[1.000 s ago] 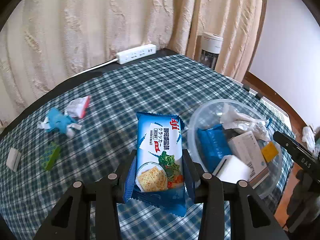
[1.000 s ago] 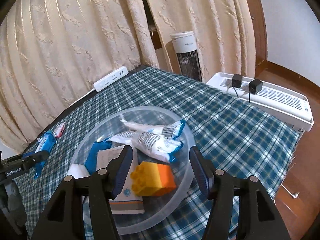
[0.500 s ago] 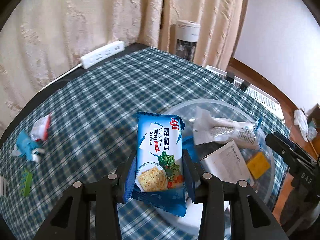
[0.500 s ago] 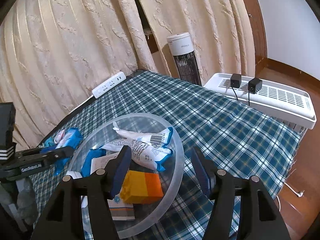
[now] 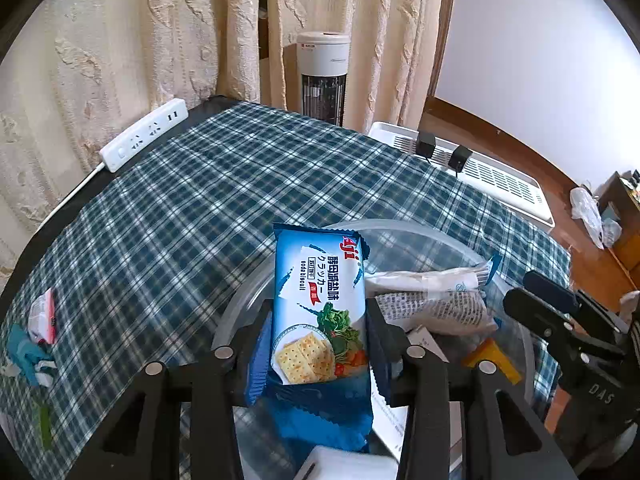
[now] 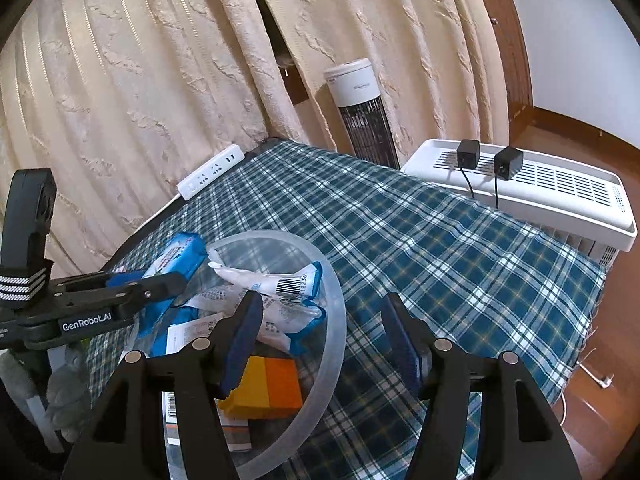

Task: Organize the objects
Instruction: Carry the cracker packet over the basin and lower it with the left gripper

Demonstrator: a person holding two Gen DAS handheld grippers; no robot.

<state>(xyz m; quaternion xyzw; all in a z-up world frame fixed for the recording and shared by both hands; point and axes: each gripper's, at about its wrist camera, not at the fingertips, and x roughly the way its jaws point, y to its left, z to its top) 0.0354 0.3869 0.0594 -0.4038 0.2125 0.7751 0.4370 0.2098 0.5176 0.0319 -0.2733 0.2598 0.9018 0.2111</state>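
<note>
Holding a blue cracker packet (image 5: 320,312) upright, the left gripper (image 5: 318,344) is clamped on the packet's lower half, its two pads pressing the side edges. The packet hangs over the clear plastic bowl (image 5: 404,228), not yet inside it. From the right wrist view the same packet (image 6: 176,256) sits at the bowl's (image 6: 336,304) far left rim, held by the left gripper (image 6: 160,284).

The right gripper (image 6: 320,332) is empty, fingers spread apart, hovering above the bowl's near side over a yellow-orange block (image 6: 268,386).

Handling guess: the packet looks light, with thin crinkly foil, likely slippery, and brittle crackers inside, so squeeze gently. The side-edge hold low on the packet seems fine; the sealed ends would be floppier.

Already in the bowl: white wrapped snack bags (image 6: 276,284), a white box with printed label (image 5: 390,420), another blue packet (image 6: 160,336), the block.

Left outside on the tabletop (image 5: 208,216), well apart from the bowl: a small red-white wrapper (image 5: 42,316) and a blue-white item (image 5: 24,356) near the left edge; what that one is, can't tell.

The surface is soft blue-green plaid cloth, slightly wrinkled. A white power strip (image 5: 144,140) lies at the far edge. Behind it are cream curtains (image 6: 140,80) and a white tower fan (image 6: 358,108); a white slatted appliance (image 6: 532,188) with two black plugs stands beside the tabletop, on a wood floor.
</note>
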